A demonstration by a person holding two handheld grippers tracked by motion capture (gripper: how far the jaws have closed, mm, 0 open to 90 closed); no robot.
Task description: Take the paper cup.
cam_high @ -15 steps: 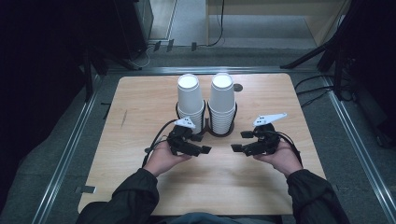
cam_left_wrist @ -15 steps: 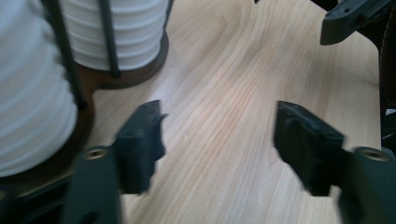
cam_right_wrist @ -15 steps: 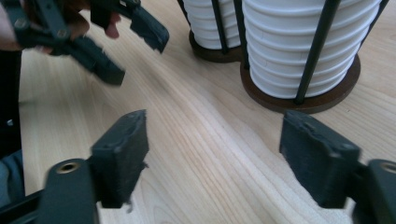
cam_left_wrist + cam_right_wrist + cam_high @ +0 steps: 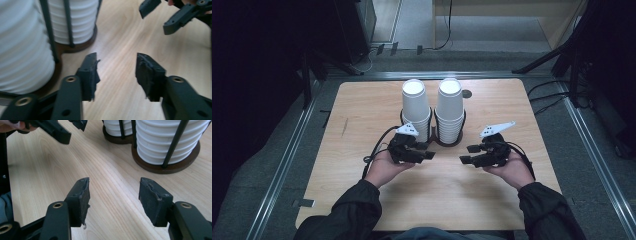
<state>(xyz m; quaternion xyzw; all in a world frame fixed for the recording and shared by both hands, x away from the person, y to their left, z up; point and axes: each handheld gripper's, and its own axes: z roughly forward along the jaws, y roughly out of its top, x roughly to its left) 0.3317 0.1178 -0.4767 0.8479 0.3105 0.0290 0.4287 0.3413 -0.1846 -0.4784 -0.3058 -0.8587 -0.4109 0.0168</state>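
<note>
Left gripper (image 4: 428,156): held low over the table near the person; its black jaws stood apart with nothing between them, bare wood showing in the gap in the left gripper view.
Right gripper (image 4: 467,154): level with the left one and facing it, jaws likewise spread and empty in the right gripper view.
Light wooden table (image 4: 362,110): bare between the two grippers.
Two stacks of white ribbed paper cups (image 4: 416,107): stood upright side by side just beyond the grippers, each in a ring of the dark wire holder (image 4: 452,141) with its round brown base.
Risk: a jaw reaching in might have caught a holder upright instead of a cup, or a pinch might have crushed the thin wall, or several nested cups might have lifted together.
</note>
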